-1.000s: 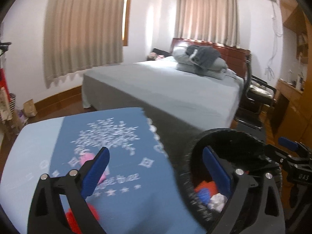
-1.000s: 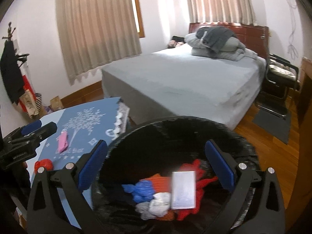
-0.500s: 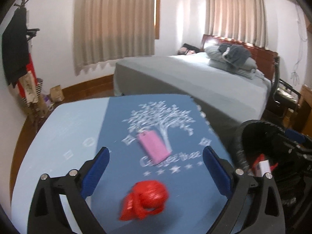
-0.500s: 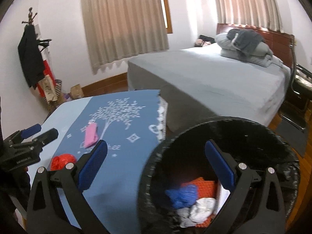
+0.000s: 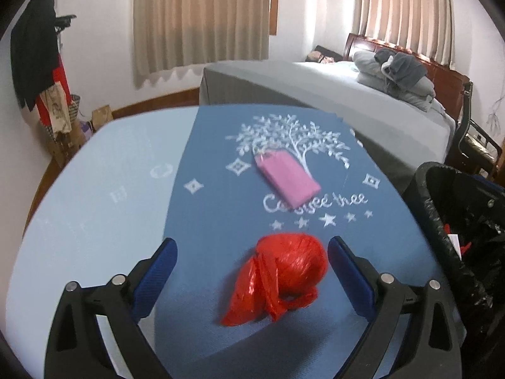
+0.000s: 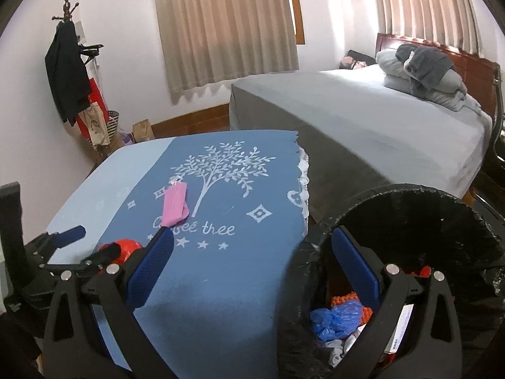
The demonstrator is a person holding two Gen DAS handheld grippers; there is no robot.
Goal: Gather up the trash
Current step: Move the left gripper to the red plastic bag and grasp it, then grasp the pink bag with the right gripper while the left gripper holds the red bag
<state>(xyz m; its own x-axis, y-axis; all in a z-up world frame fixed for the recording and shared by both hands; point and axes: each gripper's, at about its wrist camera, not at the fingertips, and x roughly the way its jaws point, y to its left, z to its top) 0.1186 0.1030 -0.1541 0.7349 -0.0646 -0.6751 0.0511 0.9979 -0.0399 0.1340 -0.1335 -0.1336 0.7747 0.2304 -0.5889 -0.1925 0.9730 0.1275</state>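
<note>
Lying nearest on the table, a crumpled red plastic bag (image 5: pixel 281 276), knotted and shiny with fine creases, sits between the spread blue-padded fingers of the left gripper (image 5: pixel 252 263). Its rounded bulk is close to the right finger (image 5: pixel 348 276) and well apart from the left one; nothing pinches it. From the right wrist view only a small part of this bag (image 6: pixel 127 248) shows behind the left gripper (image 6: pixel 91 246), which enters from the left edge.

The right gripper (image 6: pixel 252 268) hangs with its fingers spread wide and holding nothing. Its left pad is over the tablecloth; its right pad (image 6: pixel 355 267) is over the mouth of a round trash bin (image 6: pixel 419 199) lined with wrinkled black plastic. Inside the bin lie a scrunched blue plastic bag (image 6: pixel 337 315), something orange and knitted-looking, grey-white wads and a flat white card. The bin stands just beside the table's edge.

A smooth cloth (image 5: pixel 221 221) covers the table, dark blue in the middle with a white printed tree, stars and diamonds, pale blue at the left, with white lace trim along the side next to the bin. Farther along the cloth, at the foot of the tree print, lies a flat pink rectangular pouch (image 5: pixel 285 178), apart from the red bag.

Beyond the table stands a bed (image 6: pixel 378 117) with a plain grey cover and folded grey bedding against a dark wooden headboard. Pleated beige curtains (image 6: pixel 224 28) hang on the far wall.
</note>
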